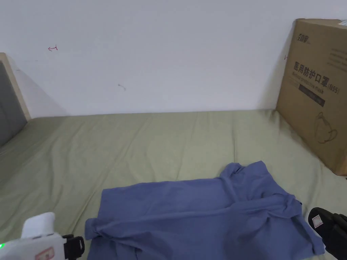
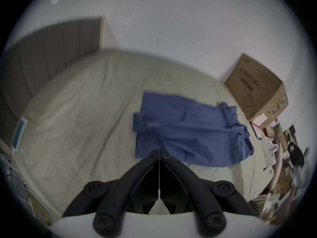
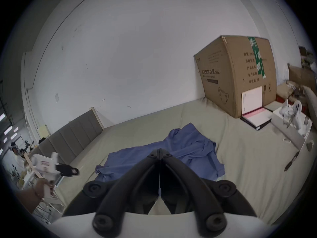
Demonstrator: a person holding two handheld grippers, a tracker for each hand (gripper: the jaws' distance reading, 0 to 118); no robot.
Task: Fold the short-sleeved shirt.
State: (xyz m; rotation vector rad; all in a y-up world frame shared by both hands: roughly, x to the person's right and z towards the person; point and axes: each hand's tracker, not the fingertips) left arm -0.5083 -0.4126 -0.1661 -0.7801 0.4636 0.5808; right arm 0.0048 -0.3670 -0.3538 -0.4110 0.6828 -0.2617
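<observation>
- One blue shirt (image 1: 203, 216) is lying rumpled on the green bedsheet (image 1: 135, 145), near the cardboard box (image 1: 318, 91).
- We are holding our left gripper (image 2: 159, 153) and right gripper (image 3: 159, 152) above it, jaws pressed together, gripping nothing.

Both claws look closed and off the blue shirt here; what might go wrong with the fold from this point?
1. The blue shirt lies rumpled, one sleeve bunched near its right edge, so a fold may trap creases unless it is flattened first.
2. The left claw and right claw are shut and empty; each must open before gripping, or it may just push the fabric.
3. The green sheet is loose and wrinkled, so a pinch could catch it too.
</observation>
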